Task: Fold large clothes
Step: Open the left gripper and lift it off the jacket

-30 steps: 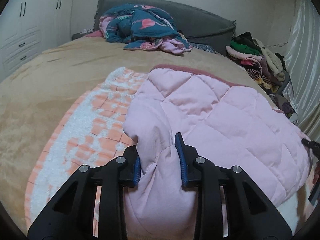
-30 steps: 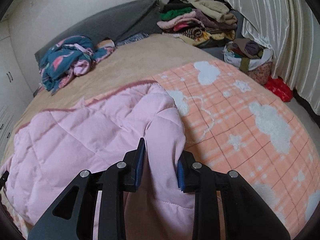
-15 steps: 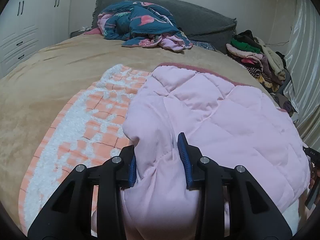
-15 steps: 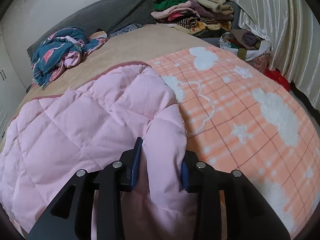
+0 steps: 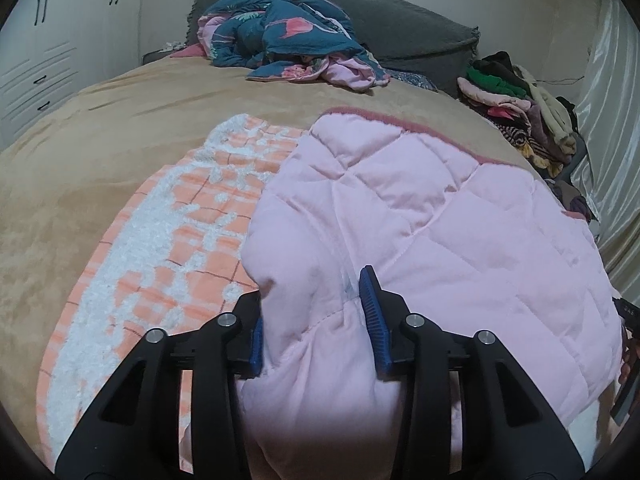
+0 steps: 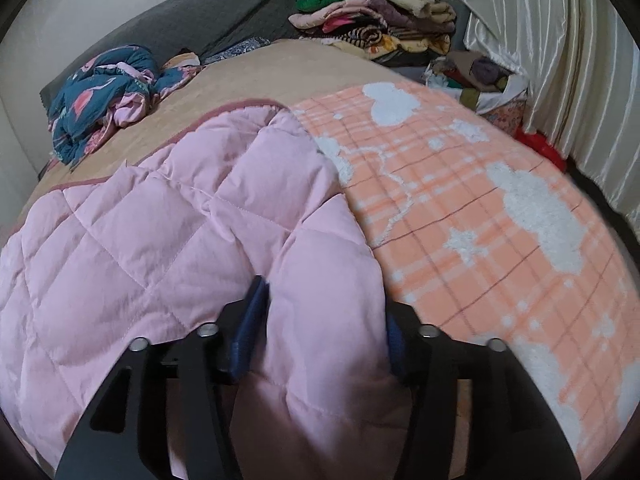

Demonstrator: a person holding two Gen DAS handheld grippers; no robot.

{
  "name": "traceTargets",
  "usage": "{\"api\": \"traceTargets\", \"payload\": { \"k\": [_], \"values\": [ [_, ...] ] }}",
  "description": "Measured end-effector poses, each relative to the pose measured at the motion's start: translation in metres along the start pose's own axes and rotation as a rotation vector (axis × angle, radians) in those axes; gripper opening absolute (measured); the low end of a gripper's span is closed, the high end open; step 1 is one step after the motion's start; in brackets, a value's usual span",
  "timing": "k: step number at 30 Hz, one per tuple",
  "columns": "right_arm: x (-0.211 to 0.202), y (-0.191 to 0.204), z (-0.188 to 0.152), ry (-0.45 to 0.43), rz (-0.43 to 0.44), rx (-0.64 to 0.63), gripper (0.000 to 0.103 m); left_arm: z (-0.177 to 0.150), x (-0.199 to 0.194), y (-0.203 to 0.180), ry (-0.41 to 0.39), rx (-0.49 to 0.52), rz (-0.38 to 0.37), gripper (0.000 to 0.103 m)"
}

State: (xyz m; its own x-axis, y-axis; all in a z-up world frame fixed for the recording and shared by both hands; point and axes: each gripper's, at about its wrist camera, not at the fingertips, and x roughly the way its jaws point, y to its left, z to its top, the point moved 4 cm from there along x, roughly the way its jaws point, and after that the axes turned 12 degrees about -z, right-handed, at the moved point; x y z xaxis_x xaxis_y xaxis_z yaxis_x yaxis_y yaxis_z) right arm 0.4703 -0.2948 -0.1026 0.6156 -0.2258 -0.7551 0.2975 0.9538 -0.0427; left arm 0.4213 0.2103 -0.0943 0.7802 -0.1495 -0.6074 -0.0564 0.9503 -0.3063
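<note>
Bed (image 5: pixel 100 168) carries the pink quilt (image 5: pixel 420 208) ahead of and under both claws, left claw (image 5: pixel 316 320) and right claw (image 6: pixel 320 320) just opening with padded folds loose between the jaws; soft, bulky, light, best gripped at edge corners.

I see a pale pink quilted jacket (image 5: pixel 420 216) with a dusty rose edge, lying on an orange-and-white plaid blanket (image 6: pixel 500 208) with white cloud shapes. The bed (image 5: pixel 100 152) is tan; my black fingers (image 5: pixel 370 312) carry blue pads.
</note>
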Motion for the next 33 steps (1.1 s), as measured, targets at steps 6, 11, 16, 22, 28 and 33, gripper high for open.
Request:
{"api": "traceTargets", "payload": {
  "k": [6, 11, 16, 22, 28, 33],
  "values": [
    [-0.068, 0.027, 0.005, -0.252, 0.043, -0.094, 0.083, 0.013, -0.024, -0.011, -0.042, -0.002, 0.022, 0.050],
    [-0.097, 0.111, 0.004, -0.222, 0.255, -0.253, 0.083, 0.019, -0.038, -0.032, -0.057, 0.031, 0.016, 0.059],
    [-0.091, 0.195, -0.004, -0.094, 0.352, -0.379, 0.083, 0.024, -0.050, -0.032, -0.078, -0.007, -0.020, 0.063],
    [-0.044, 0.242, 0.000, 0.030, 0.216, -0.456, 0.087, 0.023, -0.046, -0.013, -0.074, -0.053, -0.020, 0.065],
    [-0.017, 0.249, 0.007, 0.060, 0.165, -0.421, 0.089, 0.032, -0.063, -0.017, -0.107, -0.031, -0.011, 0.076],
    [-0.037, 0.240, 0.000, 0.005, 0.194, -0.385, 0.087, 0.033, -0.070, -0.030, -0.089, -0.007, -0.037, 0.085]
  ]
}}
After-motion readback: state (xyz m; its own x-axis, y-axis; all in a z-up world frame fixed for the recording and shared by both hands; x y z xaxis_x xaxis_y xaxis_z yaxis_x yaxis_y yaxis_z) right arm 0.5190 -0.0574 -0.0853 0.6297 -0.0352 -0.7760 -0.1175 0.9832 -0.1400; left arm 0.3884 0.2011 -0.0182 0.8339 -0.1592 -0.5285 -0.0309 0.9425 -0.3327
